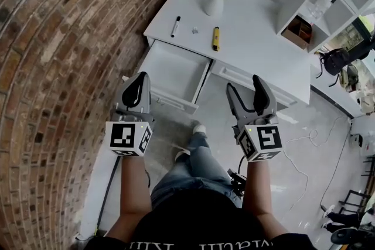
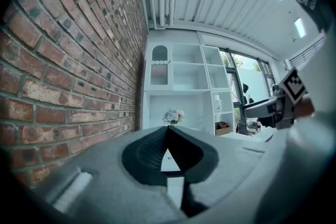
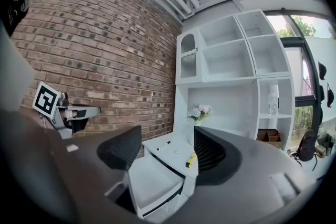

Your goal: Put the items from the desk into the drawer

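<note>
Approach step; drawer (image 1: 176,70) open. Fingers of left gripper (image 1: 142,76) pressed together, of right gripper (image 1: 244,84) spread; both empty. Next, probably: grasp the highlighter (image 1: 215,38).

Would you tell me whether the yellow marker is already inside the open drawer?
No, the yellow marker lies on the desk top, behind the open drawer.

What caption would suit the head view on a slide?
Left gripper shut, right gripper open, before a white desk with open drawer, black marker, yellow marker and vase.
</note>
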### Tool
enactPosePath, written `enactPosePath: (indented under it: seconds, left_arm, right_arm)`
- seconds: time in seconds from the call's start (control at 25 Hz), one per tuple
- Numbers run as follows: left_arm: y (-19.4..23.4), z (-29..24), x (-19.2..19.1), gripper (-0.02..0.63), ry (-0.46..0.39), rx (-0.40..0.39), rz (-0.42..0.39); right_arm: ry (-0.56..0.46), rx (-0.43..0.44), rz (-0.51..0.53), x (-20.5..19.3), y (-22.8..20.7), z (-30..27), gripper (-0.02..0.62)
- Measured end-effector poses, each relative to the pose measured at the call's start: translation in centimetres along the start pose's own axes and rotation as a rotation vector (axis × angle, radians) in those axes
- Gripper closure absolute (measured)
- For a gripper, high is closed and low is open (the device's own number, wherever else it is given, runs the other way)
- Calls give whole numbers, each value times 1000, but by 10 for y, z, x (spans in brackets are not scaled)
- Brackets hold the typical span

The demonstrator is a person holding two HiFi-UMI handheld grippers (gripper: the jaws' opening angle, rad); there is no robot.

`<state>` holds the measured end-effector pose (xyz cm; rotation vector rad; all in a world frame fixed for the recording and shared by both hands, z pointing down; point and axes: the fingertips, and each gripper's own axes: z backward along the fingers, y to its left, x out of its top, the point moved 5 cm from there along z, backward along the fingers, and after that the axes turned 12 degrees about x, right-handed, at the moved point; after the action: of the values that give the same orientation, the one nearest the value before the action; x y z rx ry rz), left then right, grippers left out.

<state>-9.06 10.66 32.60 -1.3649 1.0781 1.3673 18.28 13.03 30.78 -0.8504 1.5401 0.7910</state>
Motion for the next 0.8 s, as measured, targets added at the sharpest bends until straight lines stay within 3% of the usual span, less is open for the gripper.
enactPosePath:
  seconds: [0.32,0.64,0.8]
  left_arm:
    - [17,-23,-9,604,20,37,11]
    - [23,-79,-12,604,31,36,-22]
    - [28,-116,-3,604,17,38,-40]
  right_arm:
    - [20,52,-42,-8,-7,-35,267]
    - [98,-22,-107,-26,-52,-87,261]
    - [112,-6,-151,-29,-75,-122,184]
